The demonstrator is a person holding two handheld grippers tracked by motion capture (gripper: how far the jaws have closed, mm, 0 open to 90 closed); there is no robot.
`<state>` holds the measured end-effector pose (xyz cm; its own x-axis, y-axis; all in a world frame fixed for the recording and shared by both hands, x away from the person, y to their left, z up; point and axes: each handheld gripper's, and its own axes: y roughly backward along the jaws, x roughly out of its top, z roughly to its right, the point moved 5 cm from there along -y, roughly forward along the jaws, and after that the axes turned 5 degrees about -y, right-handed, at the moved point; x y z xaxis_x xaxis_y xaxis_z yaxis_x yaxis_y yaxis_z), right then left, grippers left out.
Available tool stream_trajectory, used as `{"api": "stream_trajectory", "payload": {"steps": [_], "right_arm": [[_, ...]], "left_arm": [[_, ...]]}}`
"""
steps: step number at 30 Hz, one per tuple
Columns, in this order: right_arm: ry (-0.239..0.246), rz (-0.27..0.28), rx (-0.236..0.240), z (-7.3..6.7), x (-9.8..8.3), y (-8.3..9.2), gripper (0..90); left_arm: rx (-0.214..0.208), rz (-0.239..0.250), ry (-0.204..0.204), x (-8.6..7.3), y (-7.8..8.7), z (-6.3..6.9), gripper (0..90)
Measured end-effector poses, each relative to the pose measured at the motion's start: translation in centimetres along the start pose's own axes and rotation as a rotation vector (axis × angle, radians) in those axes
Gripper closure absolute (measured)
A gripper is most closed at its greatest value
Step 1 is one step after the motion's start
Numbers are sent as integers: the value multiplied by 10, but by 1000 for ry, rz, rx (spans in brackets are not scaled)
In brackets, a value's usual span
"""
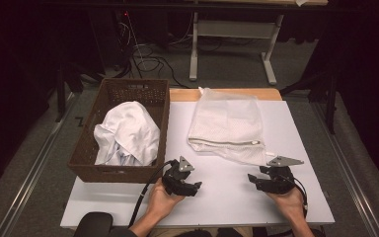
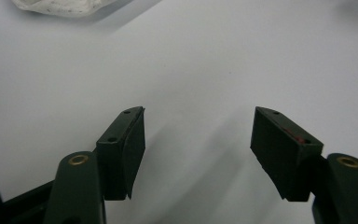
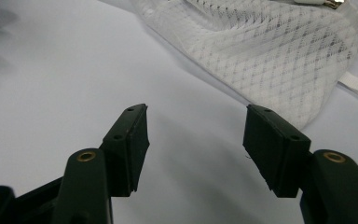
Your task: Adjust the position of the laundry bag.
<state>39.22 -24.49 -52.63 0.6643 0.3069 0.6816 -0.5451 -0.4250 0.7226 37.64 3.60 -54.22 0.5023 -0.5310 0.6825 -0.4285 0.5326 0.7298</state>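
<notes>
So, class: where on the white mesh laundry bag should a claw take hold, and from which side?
Probably the near edge of the mesh laundry bag, by the zipper seam. The bag lies flat on the table, and that folded, thicker edge faces the person. The open right claw sits just in front of its near corner, so come in low from the person's side, jaws straddling the edge.

dark room, grey carpet (image 1: pixel 237 64), white desk frame (image 1: pixel 232 34)

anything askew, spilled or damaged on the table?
Nothing stands out. The white cloth sits bunched inside the brown basket, the mesh bag lies flat with its zipper closed, and both grippers are open on bare table.
</notes>
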Motion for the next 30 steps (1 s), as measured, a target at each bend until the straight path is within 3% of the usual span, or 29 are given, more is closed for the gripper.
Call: {"api": "stream_trajectory", "payload": {"steps": [5, 7, 8, 9, 10, 15, 23, 24, 30], "right_arm": [[-15, 2, 3, 1, 0, 1, 441], [-27, 5, 10, 2, 0, 1, 459], [-28, 0, 4, 4, 0, 2, 457], [-35, 1, -1, 4, 0, 2, 456], [-35, 5, -3, 5, 0, 2, 453], [-50, 12, -25, 8, 0, 4, 465], [-66, 36, -47, 15, 5, 7, 494], [-74, 41, -58, 17, 6, 8, 510], [-84, 48, -72, 22, 10, 7, 546]], "left_arm": [[0, 5, -15, 1, 1, 2, 347], [18, 7, -19, 1, 1, 1, 344], [49, 5, -45, 2, 1, 2, 341], [49, 5, -45, 2, 1, 2, 339], [56, 0, -71, 4, 1, 5, 334], [64, 16, -86, 8, 2, 8, 338], [31, 18, -4, 18, -6, 2, 350], [39, 7, 19, 21, -10, -2, 354], [75, -14, 42, 36, -15, -8, 361]]}}
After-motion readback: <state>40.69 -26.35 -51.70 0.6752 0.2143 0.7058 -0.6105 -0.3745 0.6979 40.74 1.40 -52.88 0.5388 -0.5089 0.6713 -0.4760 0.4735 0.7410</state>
